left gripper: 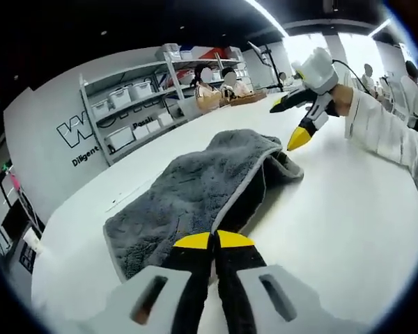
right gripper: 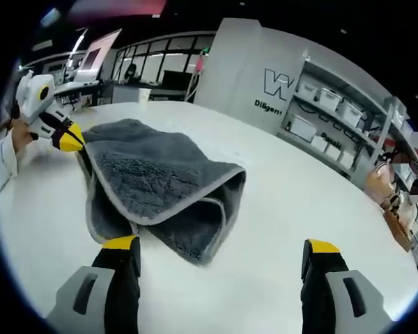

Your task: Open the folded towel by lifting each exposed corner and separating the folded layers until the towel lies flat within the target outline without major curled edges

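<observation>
Folded grey plush towel (right gripper: 157, 184) lies mid white round table (right gripper: 279, 209). Our left gripper (left gripper: 214, 239), jaws together, seemingly pinches its near edge. Right gripper (right gripper: 223, 250) gapes wide, empty. Unfolding barely begun; next we lift the top layer.

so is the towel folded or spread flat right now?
Still folded. The grey towel lies doubled on the white table, layers gaping at its near edge.
</observation>
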Demonstrator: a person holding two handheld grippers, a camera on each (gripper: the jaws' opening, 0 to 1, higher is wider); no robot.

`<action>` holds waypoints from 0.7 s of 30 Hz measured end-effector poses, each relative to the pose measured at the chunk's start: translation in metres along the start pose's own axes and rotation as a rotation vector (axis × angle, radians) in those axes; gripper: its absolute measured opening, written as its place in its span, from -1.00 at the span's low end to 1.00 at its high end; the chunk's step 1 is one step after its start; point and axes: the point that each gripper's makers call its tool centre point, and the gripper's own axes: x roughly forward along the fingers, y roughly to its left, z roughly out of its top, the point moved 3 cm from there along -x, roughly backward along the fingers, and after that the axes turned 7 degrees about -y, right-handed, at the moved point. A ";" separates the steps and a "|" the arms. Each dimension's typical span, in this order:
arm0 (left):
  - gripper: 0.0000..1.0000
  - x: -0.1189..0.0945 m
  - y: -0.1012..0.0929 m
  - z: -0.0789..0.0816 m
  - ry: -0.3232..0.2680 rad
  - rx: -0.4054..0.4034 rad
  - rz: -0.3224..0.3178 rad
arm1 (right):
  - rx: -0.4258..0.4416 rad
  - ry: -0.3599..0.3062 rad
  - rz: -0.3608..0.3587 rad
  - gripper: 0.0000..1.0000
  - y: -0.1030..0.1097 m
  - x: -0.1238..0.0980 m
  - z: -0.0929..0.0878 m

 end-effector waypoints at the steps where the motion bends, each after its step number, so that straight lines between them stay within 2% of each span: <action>1: -0.99 -0.001 0.001 -0.002 0.009 -0.001 0.001 | 0.001 0.000 0.001 0.91 0.000 0.000 0.000; 5: -0.99 -0.009 0.011 -0.012 0.073 0.012 0.042 | -0.002 -0.001 0.006 0.91 0.001 0.000 0.001; 13: -0.99 -0.025 0.036 -0.020 0.094 -0.045 0.139 | -0.001 -0.007 0.024 0.91 0.004 -0.001 0.002; 17: -0.99 -0.028 0.044 -0.026 0.095 -0.121 0.180 | -0.002 -0.007 0.053 0.92 0.009 -0.001 0.002; 21: -0.99 -0.033 0.054 -0.031 0.102 -0.146 0.233 | -0.027 -0.021 0.088 0.95 0.018 -0.001 0.007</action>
